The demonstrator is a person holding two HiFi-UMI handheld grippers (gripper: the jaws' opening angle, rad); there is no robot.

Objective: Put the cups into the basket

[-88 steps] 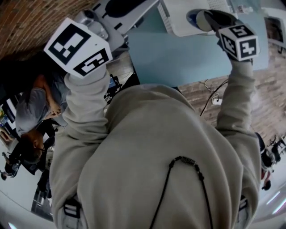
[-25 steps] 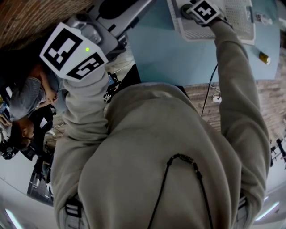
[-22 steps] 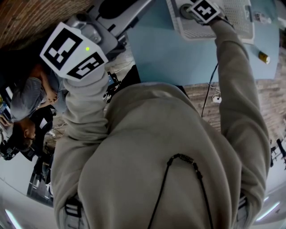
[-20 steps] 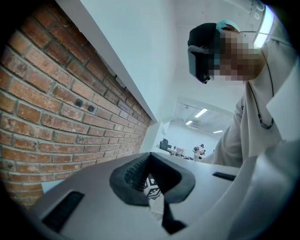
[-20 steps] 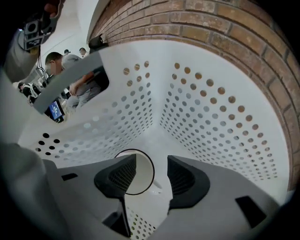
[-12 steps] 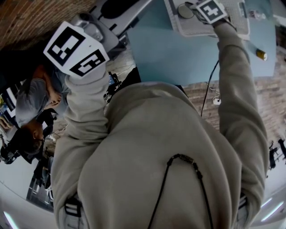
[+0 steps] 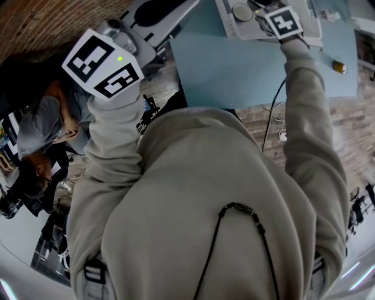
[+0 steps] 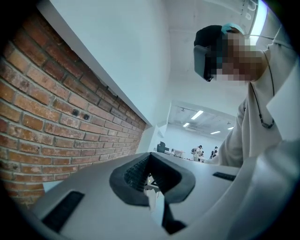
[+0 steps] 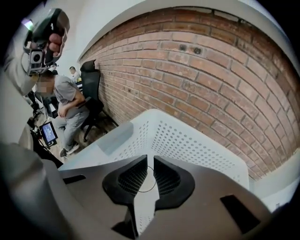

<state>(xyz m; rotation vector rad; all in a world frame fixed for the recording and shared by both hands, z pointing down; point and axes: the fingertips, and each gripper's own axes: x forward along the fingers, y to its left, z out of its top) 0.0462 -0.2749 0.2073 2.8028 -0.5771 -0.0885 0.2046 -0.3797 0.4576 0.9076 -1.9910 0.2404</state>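
Right claw (image 9: 149, 174) has lifted off the basket (image 9: 197, 140), just narrowing to an empty slit; one cup (image 7: 241, 12) lies inside. Left claw (image 8: 150, 180) closed, empty.

An open-plan office: brick wall (image 9: 211, 93), black swivel chair (image 9: 90, 68), seated person (image 9: 65, 101) at a screen (image 9: 48, 133), ceiling strip lights (image 8: 197, 115).

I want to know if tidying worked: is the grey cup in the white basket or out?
In. The head view shows the round grey cup sitting inside the white basket, not on the blue table.
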